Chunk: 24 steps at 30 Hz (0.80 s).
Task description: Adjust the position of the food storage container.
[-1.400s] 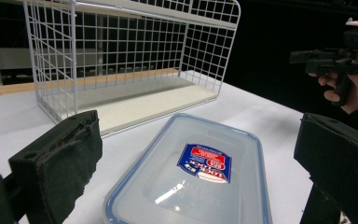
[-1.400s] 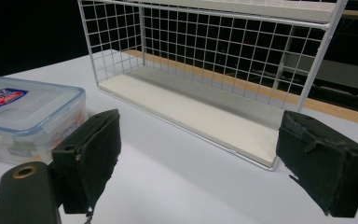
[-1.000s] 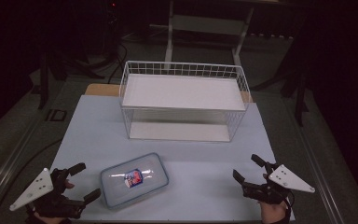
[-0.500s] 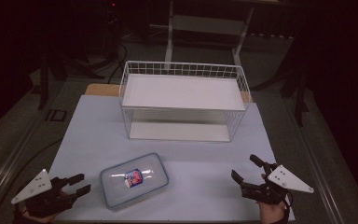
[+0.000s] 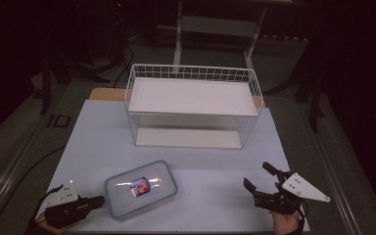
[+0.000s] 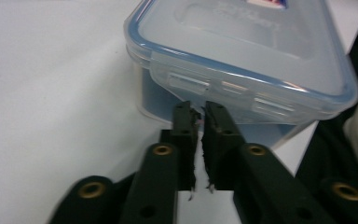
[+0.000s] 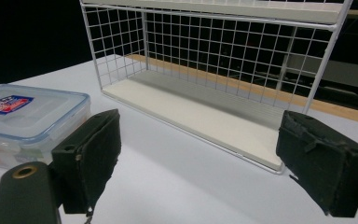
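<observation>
L gripper closed at the box's latch, nothing lifted yet

Left gripper (image 6: 196, 114), jaws just closing to pressed together w/ nothing between, tips at the side latch of the clear rectangular plastic box w/ blue-sealed lid (image 5: 140, 188), near desk's (image 5: 215, 161) front-left corner. Lid on, small label on top. Right gripper (image 5: 261, 182) spread, near front-right corner. Looks like early stage: the box isn't gripped or moved yet.

Dark room; grey floor (image 5: 10, 147) around a pale table (image 5: 103, 132).
</observation>
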### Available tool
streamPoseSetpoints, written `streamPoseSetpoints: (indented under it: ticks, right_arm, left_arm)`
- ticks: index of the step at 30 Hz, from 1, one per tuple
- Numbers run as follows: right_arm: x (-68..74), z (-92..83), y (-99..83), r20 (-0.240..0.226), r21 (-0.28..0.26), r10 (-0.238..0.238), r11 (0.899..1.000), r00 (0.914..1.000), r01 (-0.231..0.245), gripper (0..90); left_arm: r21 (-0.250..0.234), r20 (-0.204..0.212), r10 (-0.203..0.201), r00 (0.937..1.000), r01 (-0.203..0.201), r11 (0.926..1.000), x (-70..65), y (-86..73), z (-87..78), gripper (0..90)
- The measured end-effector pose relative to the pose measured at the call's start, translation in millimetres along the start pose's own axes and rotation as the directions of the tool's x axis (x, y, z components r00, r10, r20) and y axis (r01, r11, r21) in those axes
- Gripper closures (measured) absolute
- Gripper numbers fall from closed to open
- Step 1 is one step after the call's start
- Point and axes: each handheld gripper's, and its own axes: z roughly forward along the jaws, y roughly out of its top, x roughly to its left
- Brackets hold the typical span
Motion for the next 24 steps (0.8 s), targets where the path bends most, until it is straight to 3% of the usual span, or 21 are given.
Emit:
streamPoseSetpoints:
  ticks: [5,10,19,24]
  right_arm:
    - [0.7,0.0,0.1,-0.003,0.0,-0.006,1.0,1.0,0.006,13.7]
    - [0.2,0.7,-0.4,-0.004,0.004,-0.001,1.0,1.0,0.001,13.7]
    - [0.3,0.8,-0.5,-0.008,0.004,-0.002,1.0,1.0,0.002,13.7]
    - [0.6,0.9,-0.8,-0.014,0.005,-0.001,1.0,0.9999,0.001,13.7]
  left_arm:
    - [-0.002,-0.03,-0.019,0.9994,0.019,0.9998,4.2,3.1,4.2,88.5]
    - [0.005,-0.035,-0.004,0.9994,0.004,1.0,8.2,8.4,8.5,89.5]
    - [0.026,-0.021,-0.008,0.9998,0.008,0.9996,15.5,22.9,24.3,89.6]
    - [0.05,0.009,-0.01,0.9999,0.009,0.9987,11.2,20.2,22.0,89.6]
